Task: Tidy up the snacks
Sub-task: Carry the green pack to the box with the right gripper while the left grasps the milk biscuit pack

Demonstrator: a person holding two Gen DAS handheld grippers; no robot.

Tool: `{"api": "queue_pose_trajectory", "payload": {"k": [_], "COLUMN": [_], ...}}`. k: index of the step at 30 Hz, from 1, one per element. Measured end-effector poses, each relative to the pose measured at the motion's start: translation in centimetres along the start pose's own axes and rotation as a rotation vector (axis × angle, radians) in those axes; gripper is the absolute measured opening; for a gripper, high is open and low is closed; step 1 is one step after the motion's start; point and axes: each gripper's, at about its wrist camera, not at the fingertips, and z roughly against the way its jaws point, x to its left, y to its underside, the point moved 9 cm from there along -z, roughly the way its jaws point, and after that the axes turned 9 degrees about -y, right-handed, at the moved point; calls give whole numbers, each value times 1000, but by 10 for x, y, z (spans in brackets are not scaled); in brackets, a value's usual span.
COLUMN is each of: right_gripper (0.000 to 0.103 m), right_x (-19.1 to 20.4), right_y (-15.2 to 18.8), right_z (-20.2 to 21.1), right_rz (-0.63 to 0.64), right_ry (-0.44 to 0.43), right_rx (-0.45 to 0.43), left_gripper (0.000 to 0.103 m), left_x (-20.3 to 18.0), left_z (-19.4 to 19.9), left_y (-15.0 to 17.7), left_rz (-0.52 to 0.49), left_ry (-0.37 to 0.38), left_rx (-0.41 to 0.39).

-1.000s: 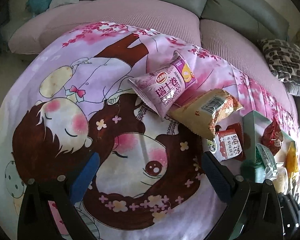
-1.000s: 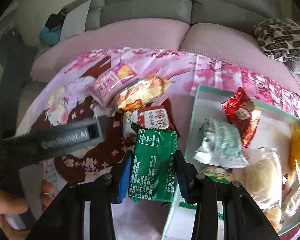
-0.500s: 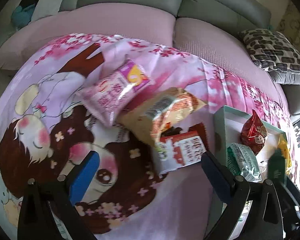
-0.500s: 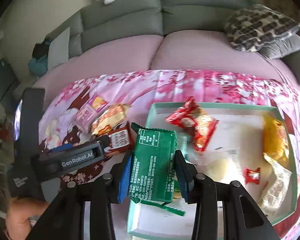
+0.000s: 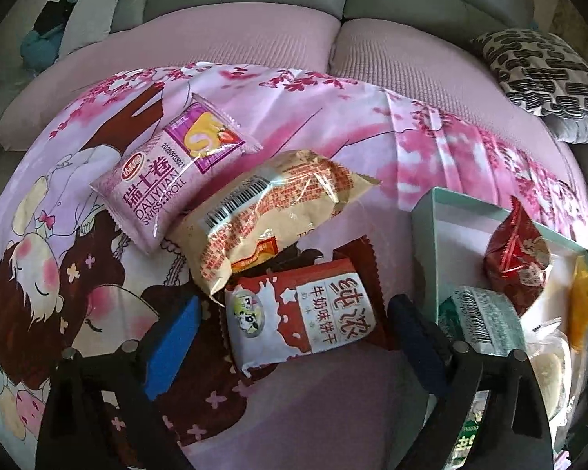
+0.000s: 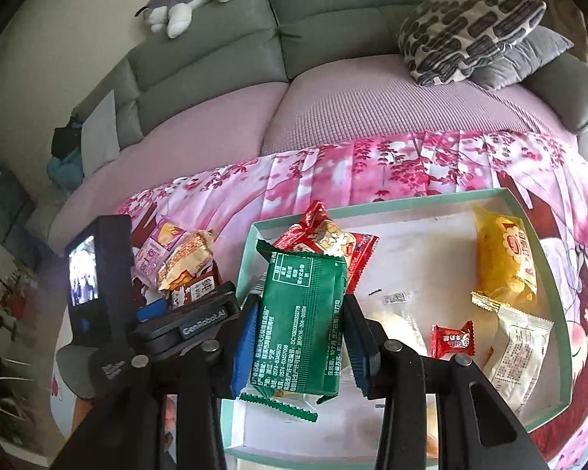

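Note:
My right gripper (image 6: 300, 337) is shut on a green snack packet (image 6: 302, 325) and holds it above the near left part of a mint-rimmed white tray (image 6: 372, 203). The tray holds a red packet (image 6: 329, 241), a yellow packet (image 6: 503, 260), a small red candy (image 6: 452, 338) and pale packets. My left gripper (image 5: 294, 337) is open, its jaws either side of a red-and-white biscuit packet (image 5: 305, 313) lying on the cloth. Behind that lie a beige packet (image 5: 270, 215) and a pink Swiss roll packet (image 5: 172, 168). The tray's left rim (image 5: 423, 243) is at the right.
Everything sits on a pink cartoon-print cloth (image 5: 98, 274) over a low table in front of a grey sofa with pink seat covers (image 6: 333, 117). A patterned cushion (image 6: 466, 31) and a plush toy (image 6: 192, 4) lie on the sofa. The left gripper's body (image 6: 109, 286) is close beside my right gripper.
My right gripper carried the green packet rightward and up over the tray. My left gripper moved right and forward, from bare cloth to straddling the red-and-white biscuit packet.

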Motion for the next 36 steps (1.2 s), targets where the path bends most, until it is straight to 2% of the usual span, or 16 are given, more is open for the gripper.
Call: {"api": "queue_pose_trajectory", "payload": {"k": [3,5,9,11,21,29,36], "right_gripper": [43,43,43,43,43,43,43], "right_x": [-6,-10,-16,-18,-29,-31,-36], "right_y": [0,0,1,1,-1,-3,-6], "right_z": [-1,-1,0,1,6,10,17], "right_rz": [-12,-24,-33,-34,-54,-63,-82], "right_ry": [1,5,15,19,52,57,52], "right_rx": [1,0,-1,-3,-15,-23,-39], "left_gripper": [94,79,78,73,71,71,71], "left_x": [4,6,9,12,17,16,13], "left_z": [1,3,5,7,25,54,86], "left_y": [1,1,3,4,9,7,0], "left_rz": [15,17,3,10,25,24,8], "left_ry": [0,1,-22,-14,31,81,89], "left_rx": [7,11,18,25,26,-29,-107]}}
